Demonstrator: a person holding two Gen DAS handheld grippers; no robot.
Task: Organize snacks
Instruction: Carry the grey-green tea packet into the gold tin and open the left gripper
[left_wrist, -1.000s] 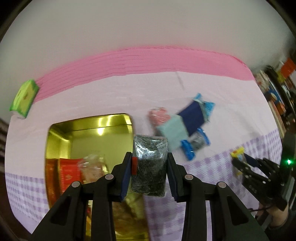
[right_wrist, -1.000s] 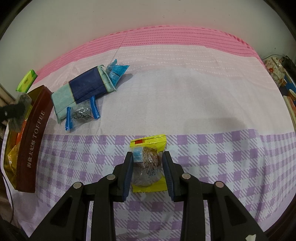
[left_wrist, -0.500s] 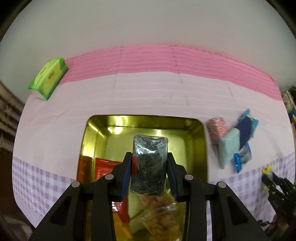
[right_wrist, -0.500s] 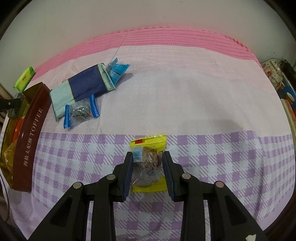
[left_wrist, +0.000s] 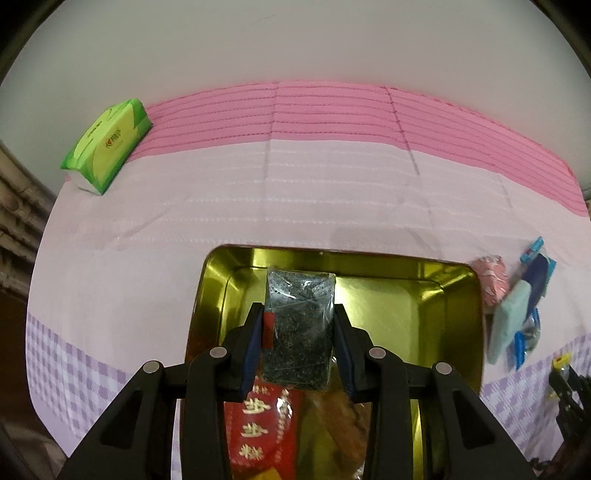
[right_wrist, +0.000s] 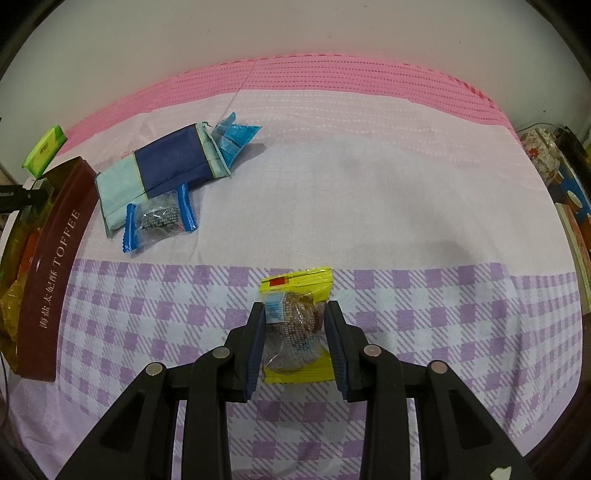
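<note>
My left gripper (left_wrist: 298, 325) is shut on a clear packet of dark flakes (left_wrist: 297, 332) and holds it over the open gold tin (left_wrist: 458, 295). The tin holds a red packet (left_wrist: 262, 428) and orange snacks (left_wrist: 343, 417). My right gripper (right_wrist: 294, 325) is shut on a yellow-wrapped brown snack (right_wrist: 295, 325) just above the checked cloth. The tin shows as a brown TOFFEE box (right_wrist: 51, 269) at the far left of the right wrist view. Loose snacks lie beside it: a blue and teal packet (right_wrist: 166, 166), a blue-ended packet (right_wrist: 159, 221), a light blue wrapper (right_wrist: 236, 136).
A green tissue pack (left_wrist: 107, 146) lies at the back left near the wall. A pink packet (left_wrist: 489, 277) lies by the tin's right side. Books and clutter (right_wrist: 569, 192) stand past the table's right edge. The right gripper also shows at the left wrist view's right edge (left_wrist: 565, 380).
My left gripper has carried the dark packet leftward from beside the tin to over its middle. The right gripper has held the yellow snack nearly still.
</note>
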